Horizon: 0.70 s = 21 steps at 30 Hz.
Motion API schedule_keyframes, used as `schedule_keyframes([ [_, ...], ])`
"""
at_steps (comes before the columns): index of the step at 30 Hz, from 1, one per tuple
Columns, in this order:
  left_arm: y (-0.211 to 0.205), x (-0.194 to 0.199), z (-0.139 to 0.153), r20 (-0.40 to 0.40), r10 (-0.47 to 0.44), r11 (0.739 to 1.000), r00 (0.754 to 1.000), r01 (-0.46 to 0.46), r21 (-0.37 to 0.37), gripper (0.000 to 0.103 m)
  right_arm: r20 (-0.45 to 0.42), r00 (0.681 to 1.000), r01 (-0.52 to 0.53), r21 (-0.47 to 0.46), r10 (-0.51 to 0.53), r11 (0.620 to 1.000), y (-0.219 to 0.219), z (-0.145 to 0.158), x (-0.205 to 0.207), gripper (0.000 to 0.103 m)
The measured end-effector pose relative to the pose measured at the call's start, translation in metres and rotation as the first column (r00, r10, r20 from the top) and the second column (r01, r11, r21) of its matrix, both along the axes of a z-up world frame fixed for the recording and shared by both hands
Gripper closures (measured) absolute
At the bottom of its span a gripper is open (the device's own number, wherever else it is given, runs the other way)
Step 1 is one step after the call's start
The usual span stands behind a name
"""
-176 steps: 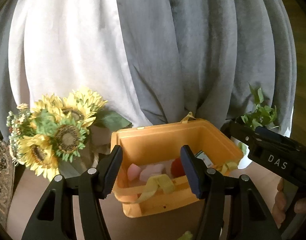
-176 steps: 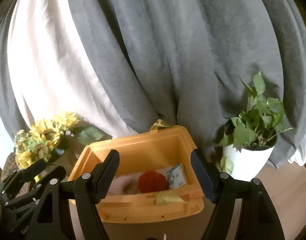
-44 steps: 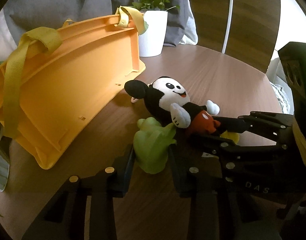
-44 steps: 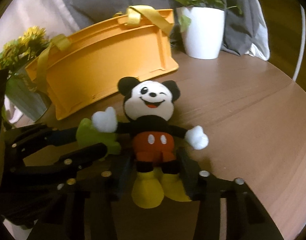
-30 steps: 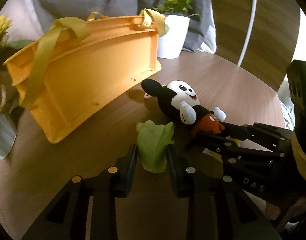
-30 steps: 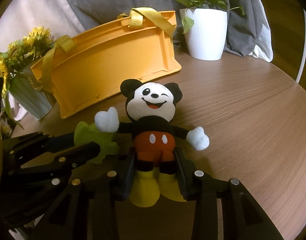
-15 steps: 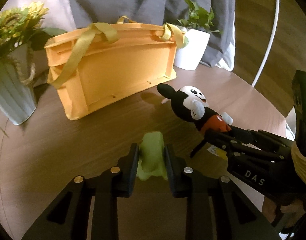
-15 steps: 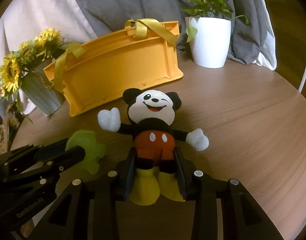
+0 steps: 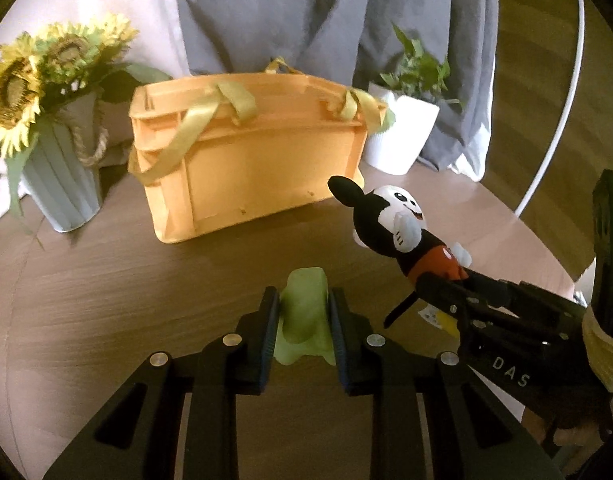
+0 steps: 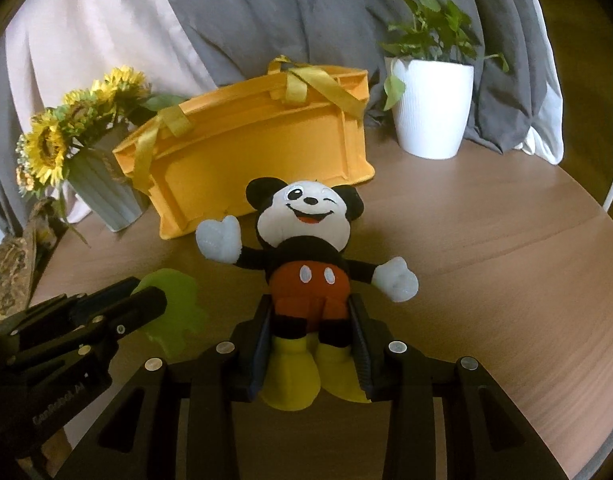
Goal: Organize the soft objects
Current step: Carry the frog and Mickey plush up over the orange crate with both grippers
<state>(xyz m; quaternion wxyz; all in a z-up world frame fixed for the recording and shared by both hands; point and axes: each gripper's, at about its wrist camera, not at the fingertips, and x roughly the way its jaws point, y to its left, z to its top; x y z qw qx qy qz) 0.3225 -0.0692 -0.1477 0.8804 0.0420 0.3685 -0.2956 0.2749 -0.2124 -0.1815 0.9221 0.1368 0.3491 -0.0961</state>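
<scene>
Both toys are lifted off the table point(image 10: 486, 240) now: left tool point(image 9: 302, 316) squeezes the green toy point(image 9: 304, 304), right tool point(image 10: 312, 332) clamps the mouse doll point(image 10: 306, 240)'s legs. Only the right view shows its wink; orange basket point(image 9: 246, 160) sits behind.

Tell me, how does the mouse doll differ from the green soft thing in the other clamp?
The mouse doll has a face, arms and several colours; the green toy is one plain pale green lump. The doll looks bigger. The right gripper pinches the doll's legs; the left gripper squeezes the green toy's middle. Both are soft and held.
</scene>
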Motion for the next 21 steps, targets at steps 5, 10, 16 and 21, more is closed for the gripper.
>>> schedule_keyframes([
  [5, -0.002, -0.007, 0.020, 0.028, 0.039, 0.999, 0.999, -0.038, -0.029, 0.078, 0.034, 0.999, -0.021, 0.002, 0.021, 1.000, -0.006, 0.016, -0.006, 0.066],
  [10, -0.002, -0.013, 0.039, 0.060, 0.081, 0.995, 0.995, -0.077, -0.064, 0.078, 0.076, 0.996, -0.036, 0.001, 0.036, 0.999, -0.012, 0.035, -0.009, 0.066],
  [16, -0.002, -0.018, 0.063, 0.101, 0.120, 0.989, 0.988, -0.110, -0.099, 0.078, 0.134, 0.989, -0.057, -0.006, 0.057, 0.998, -0.019, 0.061, -0.012, 0.066],
  [21, -0.003, -0.021, 0.081, 0.138, 0.145, 0.984, 0.980, -0.128, -0.126, 0.078, 0.175, 0.982, -0.071, -0.013, 0.073, 0.997, -0.021, 0.078, -0.012, 0.066],
])
